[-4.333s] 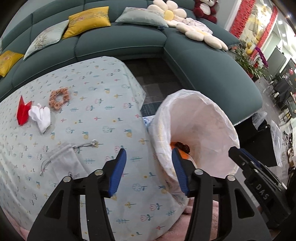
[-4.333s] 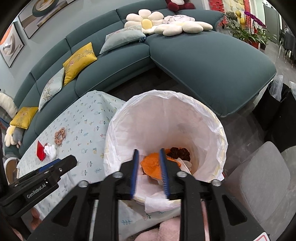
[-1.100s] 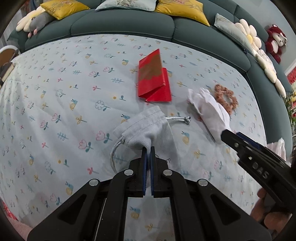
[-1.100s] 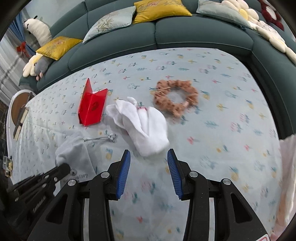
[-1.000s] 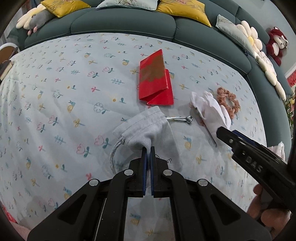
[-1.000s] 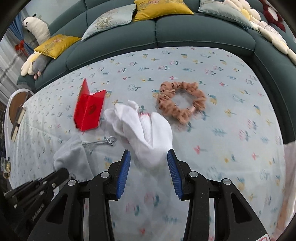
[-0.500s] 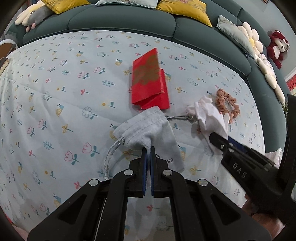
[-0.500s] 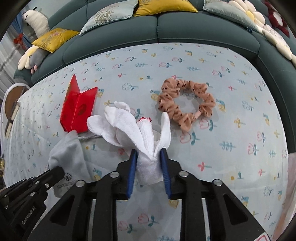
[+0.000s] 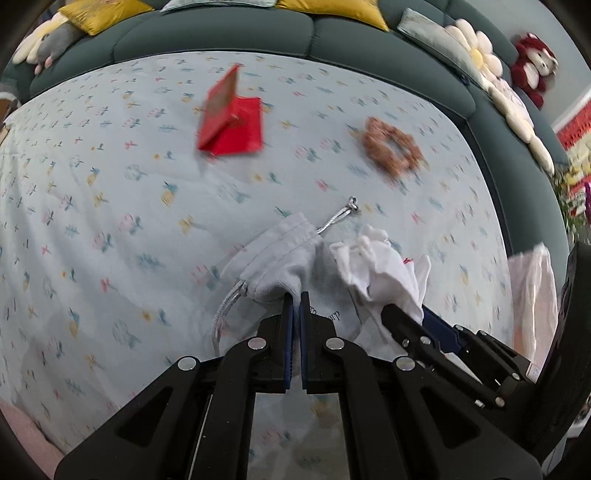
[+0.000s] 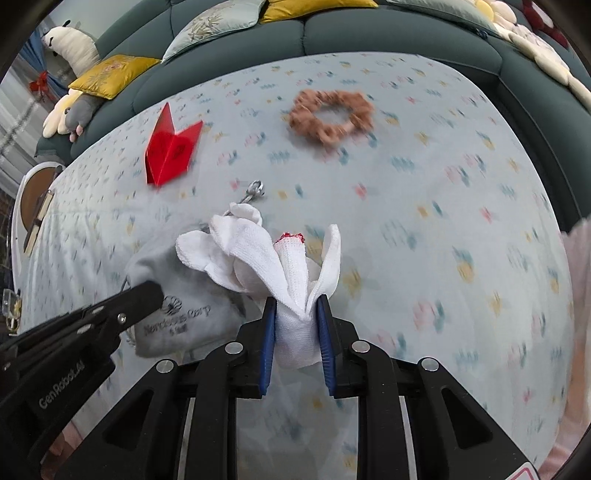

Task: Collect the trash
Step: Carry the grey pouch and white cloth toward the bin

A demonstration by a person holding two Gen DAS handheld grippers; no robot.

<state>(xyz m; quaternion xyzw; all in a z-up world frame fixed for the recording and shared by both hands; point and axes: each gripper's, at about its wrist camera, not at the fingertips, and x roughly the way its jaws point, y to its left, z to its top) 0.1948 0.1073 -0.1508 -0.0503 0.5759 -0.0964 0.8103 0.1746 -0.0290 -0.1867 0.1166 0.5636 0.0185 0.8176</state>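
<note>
My left gripper (image 9: 294,300) is shut on a grey drawstring pouch (image 9: 280,258), held just above the flowered tablecloth (image 9: 110,206); the pouch also shows in the right wrist view (image 10: 184,314). My right gripper (image 10: 294,306) is shut on a white cotton glove (image 10: 280,266), which also shows in the left wrist view (image 9: 384,269), right beside the pouch. A red folded card (image 9: 231,125) and a brown scrunchie (image 9: 391,146) lie farther back on the cloth; they also show in the right wrist view as the card (image 10: 170,147) and the scrunchie (image 10: 330,114).
A dark teal sofa (image 9: 295,33) with yellow cushions (image 10: 114,74) curves behind the table. A white bin liner's edge (image 9: 532,291) shows at the table's right side. Plush toys (image 10: 70,107) lie on the sofa at the left.
Both grippers have lifted and swung right with their loads; the pouch and glove have come off the cloth and away from the red card. The right gripper closed on the glove about half a second ago.
</note>
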